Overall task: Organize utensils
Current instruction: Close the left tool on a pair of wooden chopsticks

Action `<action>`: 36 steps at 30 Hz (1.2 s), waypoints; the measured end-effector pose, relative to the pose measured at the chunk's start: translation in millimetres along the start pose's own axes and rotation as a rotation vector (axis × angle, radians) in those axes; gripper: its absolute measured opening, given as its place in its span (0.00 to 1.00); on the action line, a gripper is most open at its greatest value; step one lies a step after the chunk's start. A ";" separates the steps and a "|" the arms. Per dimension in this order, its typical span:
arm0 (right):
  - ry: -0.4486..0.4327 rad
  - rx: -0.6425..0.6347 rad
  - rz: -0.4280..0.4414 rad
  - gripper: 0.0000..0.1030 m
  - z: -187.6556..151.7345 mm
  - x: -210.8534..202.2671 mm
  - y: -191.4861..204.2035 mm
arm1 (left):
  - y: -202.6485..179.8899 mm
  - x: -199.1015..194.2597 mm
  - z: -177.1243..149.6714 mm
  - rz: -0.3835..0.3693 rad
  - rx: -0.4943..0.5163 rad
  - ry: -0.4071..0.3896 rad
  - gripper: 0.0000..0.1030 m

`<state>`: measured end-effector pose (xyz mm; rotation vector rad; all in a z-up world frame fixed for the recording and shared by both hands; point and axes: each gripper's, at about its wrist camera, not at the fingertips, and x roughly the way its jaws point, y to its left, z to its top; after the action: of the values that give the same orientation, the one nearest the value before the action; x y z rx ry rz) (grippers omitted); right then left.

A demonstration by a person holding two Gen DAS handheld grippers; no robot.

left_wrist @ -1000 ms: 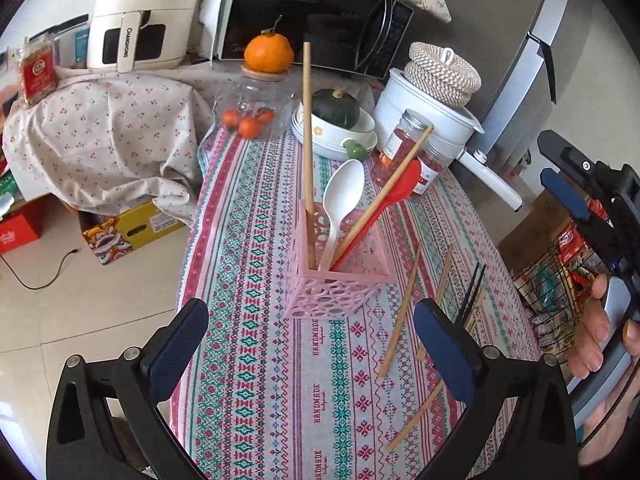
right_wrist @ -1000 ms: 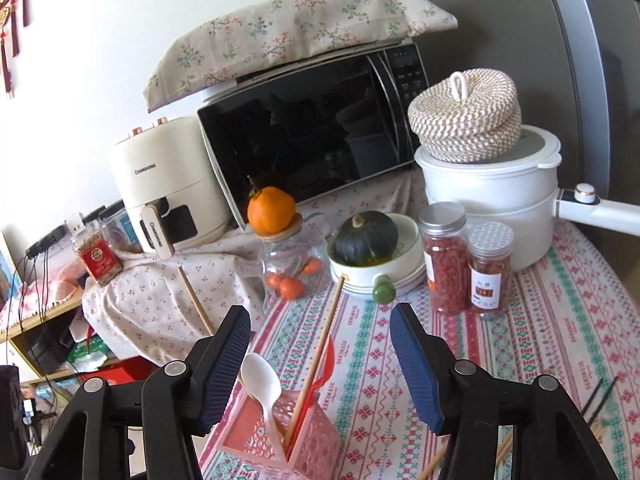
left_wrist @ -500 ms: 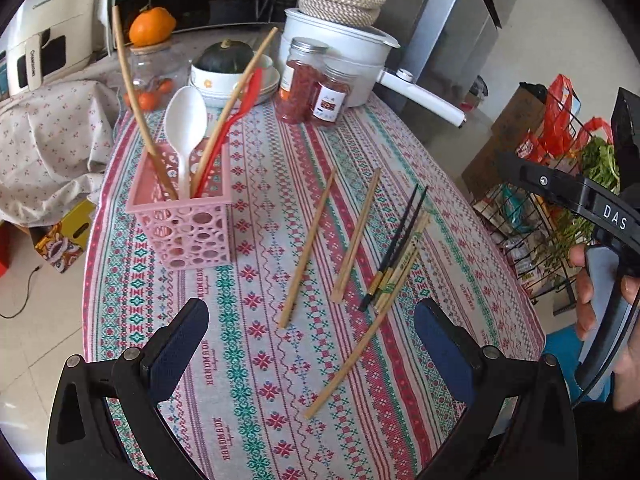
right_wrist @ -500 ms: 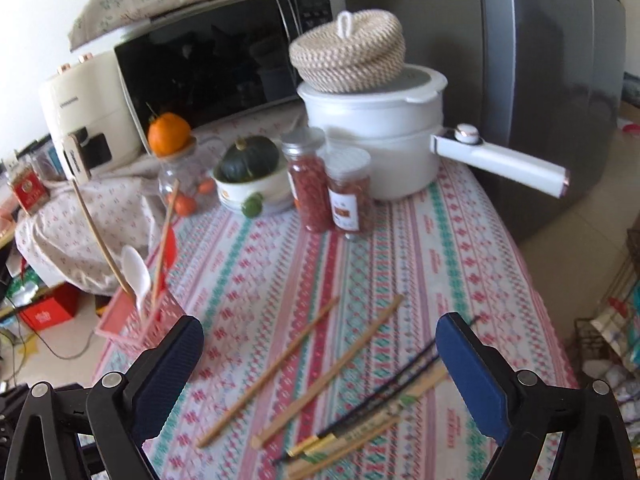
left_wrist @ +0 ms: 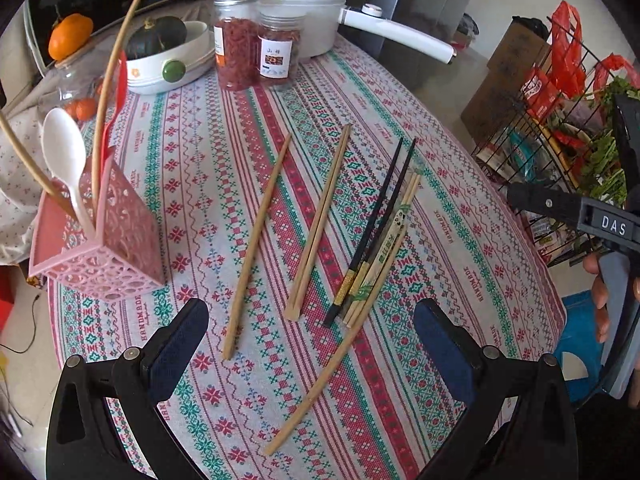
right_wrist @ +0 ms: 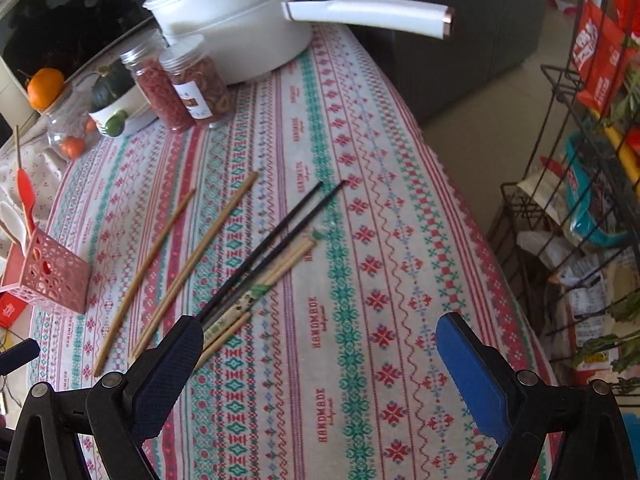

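Loose chopsticks lie on the patterned tablecloth: a single bamboo stick (left_wrist: 258, 236), a bamboo pair (left_wrist: 320, 224), a black pair (left_wrist: 380, 216), a paper-sleeved pair (left_wrist: 384, 252) and one long bamboo stick (left_wrist: 340, 352). My left gripper (left_wrist: 310, 320) hovers open above their near ends, gripping nothing. At the left, a pink perforated holder (left_wrist: 100, 248) carries a white spoon (left_wrist: 64, 156), a red utensil and bamboo sticks. My right gripper (right_wrist: 320, 330) is open wide over bare cloth, with the black pair (right_wrist: 280, 232) just beyond its left finger. The holder (right_wrist: 52, 280) shows far left there.
At the back stand a white pot with a long handle (left_wrist: 304, 12), two spice jars (left_wrist: 256, 40) and a bowl holding a green squash (left_wrist: 168, 52). A wire rack of groceries (right_wrist: 580, 200) stands past the table's right edge. A hand holds the right gripper (left_wrist: 580, 212).
Both grippers have swung right and down, from facing the holder and the appliances to over the loose chopsticks. The right gripper's jaws have spread wider.
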<state>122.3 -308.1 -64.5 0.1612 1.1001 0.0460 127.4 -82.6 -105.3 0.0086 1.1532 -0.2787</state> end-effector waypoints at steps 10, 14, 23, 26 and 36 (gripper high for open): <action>0.074 0.071 0.003 0.94 12.0 31.3 -27.7 | -24.6 43.9 67.5 0.084 0.057 -0.022 0.96; 0.092 0.075 0.003 0.94 14.6 40.6 -34.8 | -22.8 67.7 90.6 0.020 0.026 0.004 0.81; 0.094 0.092 -0.003 0.94 21.0 47.0 -47.6 | -28.2 118.8 112.6 -0.007 0.017 0.111 0.27; 0.095 0.106 0.002 0.94 21.5 48.3 -50.6 | -35.5 128.8 118.5 0.016 0.040 0.148 0.24; 0.108 0.143 0.010 0.94 19.8 50.6 -54.8 | -52.5 142.4 127.5 0.107 0.076 0.222 0.11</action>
<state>160.5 -358.4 -108.9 0.2949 1.2110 -0.0155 284.0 -182.7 -174.4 0.1717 1.3572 -0.2300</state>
